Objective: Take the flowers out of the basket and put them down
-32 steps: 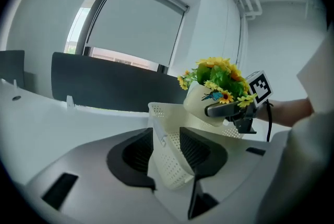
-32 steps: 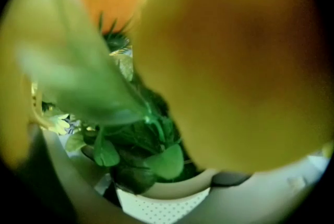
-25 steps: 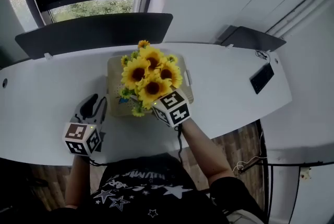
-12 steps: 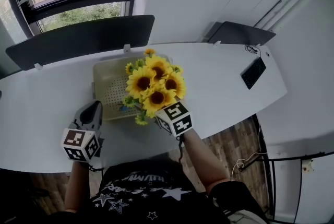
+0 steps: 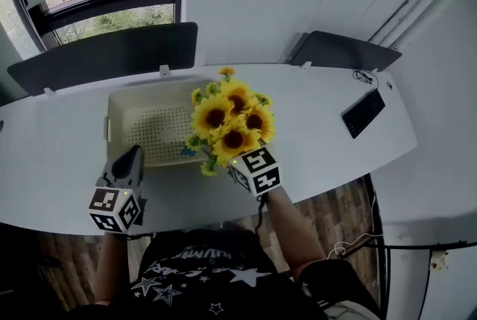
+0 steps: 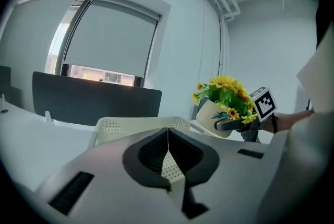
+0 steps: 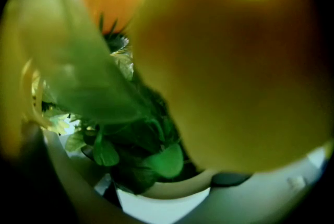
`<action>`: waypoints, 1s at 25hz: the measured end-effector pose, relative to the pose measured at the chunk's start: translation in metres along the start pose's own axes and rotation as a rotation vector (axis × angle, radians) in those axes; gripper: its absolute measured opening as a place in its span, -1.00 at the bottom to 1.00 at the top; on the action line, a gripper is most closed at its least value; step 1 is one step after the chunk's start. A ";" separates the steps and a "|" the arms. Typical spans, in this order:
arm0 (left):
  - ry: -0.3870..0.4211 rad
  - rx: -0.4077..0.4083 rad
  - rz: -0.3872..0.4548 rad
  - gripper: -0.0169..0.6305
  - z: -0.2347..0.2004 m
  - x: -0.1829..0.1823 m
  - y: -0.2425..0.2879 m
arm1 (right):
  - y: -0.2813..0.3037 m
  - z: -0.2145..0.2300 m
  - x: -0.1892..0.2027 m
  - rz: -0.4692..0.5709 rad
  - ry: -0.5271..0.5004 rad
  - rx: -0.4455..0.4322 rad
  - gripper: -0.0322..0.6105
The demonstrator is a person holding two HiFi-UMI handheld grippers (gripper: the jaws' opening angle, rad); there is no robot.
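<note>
Flowers (image 5: 232, 119) now rightward, apparently upright

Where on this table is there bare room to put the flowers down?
The widest bare patch of table lies between the flowers and the black keyboard. Another bare patch lies left of the basket, toward the table's left end. It is crowded at the basket's right end, where the flowers hang.

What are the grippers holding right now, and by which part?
Right gripper: the sunflower pot, jaws on its white side. Left gripper: shut, empty.
</note>
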State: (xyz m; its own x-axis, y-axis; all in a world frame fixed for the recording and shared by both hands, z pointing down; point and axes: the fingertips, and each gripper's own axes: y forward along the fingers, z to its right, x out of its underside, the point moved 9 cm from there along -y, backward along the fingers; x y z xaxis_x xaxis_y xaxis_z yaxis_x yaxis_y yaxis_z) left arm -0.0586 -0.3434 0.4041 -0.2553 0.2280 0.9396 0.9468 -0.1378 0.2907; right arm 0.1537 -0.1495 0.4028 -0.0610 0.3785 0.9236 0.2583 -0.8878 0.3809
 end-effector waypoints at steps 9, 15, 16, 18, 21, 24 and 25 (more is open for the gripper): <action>0.014 -0.088 0.018 -0.91 0.093 0.019 0.020 | -0.050 0.062 0.045 0.006 -0.008 -0.067 0.74; -0.012 -0.157 0.025 -0.91 0.142 0.038 0.027 | -0.064 0.086 0.088 -0.055 -0.048 -0.125 0.74; -0.016 -0.166 0.024 -0.91 0.148 0.041 0.028 | -0.065 0.089 0.095 -0.066 -0.050 -0.136 0.74; -0.027 -0.180 0.017 -0.91 0.160 0.047 0.030 | -0.066 0.091 0.107 -0.086 -0.043 -0.159 0.74; -0.045 -0.204 0.008 -0.91 0.171 0.053 0.031 | -0.064 0.093 0.124 -0.106 -0.043 -0.189 0.74; -0.053 -0.234 -0.003 -0.91 0.178 0.059 0.032 | -0.057 0.093 0.142 -0.127 -0.049 -0.204 0.74; -0.058 -0.242 -0.007 -0.91 0.180 0.061 0.032 | -0.055 0.093 0.147 -0.136 -0.051 -0.208 0.74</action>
State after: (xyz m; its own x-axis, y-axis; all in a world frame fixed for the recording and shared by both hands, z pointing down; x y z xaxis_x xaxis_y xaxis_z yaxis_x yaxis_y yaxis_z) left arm -0.0085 -0.1602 0.4384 -0.2432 0.2834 0.9277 0.8688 -0.3617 0.3383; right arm 0.2201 -0.0206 0.5135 -0.0318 0.5060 0.8619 0.0472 -0.8606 0.5070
